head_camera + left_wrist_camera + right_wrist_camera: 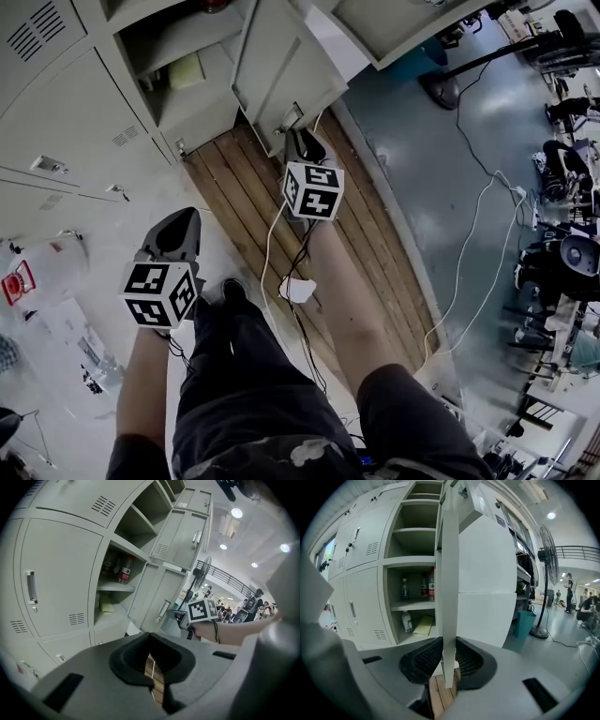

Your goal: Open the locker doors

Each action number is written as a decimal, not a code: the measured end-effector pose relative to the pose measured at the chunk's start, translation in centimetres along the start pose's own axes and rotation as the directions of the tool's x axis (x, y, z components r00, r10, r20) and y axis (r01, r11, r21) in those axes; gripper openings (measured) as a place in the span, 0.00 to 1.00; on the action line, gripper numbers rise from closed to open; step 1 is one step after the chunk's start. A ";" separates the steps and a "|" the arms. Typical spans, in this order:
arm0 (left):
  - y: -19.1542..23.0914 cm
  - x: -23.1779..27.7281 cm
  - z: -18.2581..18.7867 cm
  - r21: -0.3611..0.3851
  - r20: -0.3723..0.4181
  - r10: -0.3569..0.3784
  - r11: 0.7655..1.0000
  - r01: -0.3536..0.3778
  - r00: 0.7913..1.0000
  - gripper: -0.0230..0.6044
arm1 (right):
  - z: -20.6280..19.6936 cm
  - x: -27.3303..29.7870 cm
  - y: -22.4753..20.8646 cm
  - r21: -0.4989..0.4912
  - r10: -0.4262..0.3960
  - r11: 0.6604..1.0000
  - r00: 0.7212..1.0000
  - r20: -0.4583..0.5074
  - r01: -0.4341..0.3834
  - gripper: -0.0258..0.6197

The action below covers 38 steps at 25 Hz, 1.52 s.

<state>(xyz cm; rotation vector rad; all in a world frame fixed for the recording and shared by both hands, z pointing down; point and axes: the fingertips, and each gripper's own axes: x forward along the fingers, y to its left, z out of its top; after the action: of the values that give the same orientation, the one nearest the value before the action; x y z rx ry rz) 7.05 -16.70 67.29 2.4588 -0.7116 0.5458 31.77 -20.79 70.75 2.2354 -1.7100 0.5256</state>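
Grey-white painted sheet steel forms the locker door, which stands swung out edge-on from the open compartment at the far side of the scene. Its thin, flat free edge sits between the jaws of the right gripper, whose ribbed black pads press on both faces. Clamping the edge rather than the small handle probably gives firm purchase for swinging the panel about its hinges; the step in hand appears to be widening this door. The left gripper is held lower, nearer and to the left, jaws closed together with nothing between them, likely kept out of the door's arc. Inside the compartment, flat steel shelves carry upright plastic bottles and a limp yellow pad. To the left, the adjoining doors are shut: smooth panels, each with a recessed handle and louvred vent slots. A platform of brown wooden slats lies at the locker base. To its right, smooth blue-grey floor carries loose white cable.
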 end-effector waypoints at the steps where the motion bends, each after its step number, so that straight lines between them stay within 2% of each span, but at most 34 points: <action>1: -0.1 0.2 0.1 0.002 0.000 0.003 1.000 -0.003 1.000 0.05 | 0.0 0.1 -0.4 0.003 -0.002 1.000 1.000 0.001 0.002 0.20; 7: -0.9 1.1 0.4 0.000 -0.001 0.016 1.000 -0.016 1.000 0.05 | 0.3 0.7 -2.0 0.009 0.002 1.000 1.000 0.002 -0.002 0.20; 19: -3.8 3.1 0.6 -0.002 0.002 0.024 1.000 -0.024 1.000 0.05 | 0.5 0.7 -2.8 -0.039 0.072 0.997 0.997 0.001 -0.072 0.21; 23: -3.9 2.8 0.7 0.013 -0.001 0.031 0.999 -0.031 1.000 0.05 | 0.8 0.3 -2.9 -0.051 0.090 0.995 0.996 0.016 -0.089 0.31; 30: -3.5 0.1 1.6 0.014 0.015 0.056 0.998 -0.056 0.998 0.05 | 1.9 -3.0 -1.7 -0.044 0.092 0.995 0.995 0.037 -0.091 0.44; 38: -3.3 -6.4 2.5 0.024 0.045 0.039 0.999 -0.040 0.998 0.05 | 5.8 -10.4 2.3 -0.032 0.085 0.996 0.988 0.127 -0.081 0.46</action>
<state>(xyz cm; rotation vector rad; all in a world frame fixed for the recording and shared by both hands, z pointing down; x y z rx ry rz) 4.57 -13.34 60.96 2.4914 -0.7778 0.5186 27.74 -14.92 60.91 2.2305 -1.8681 0.3822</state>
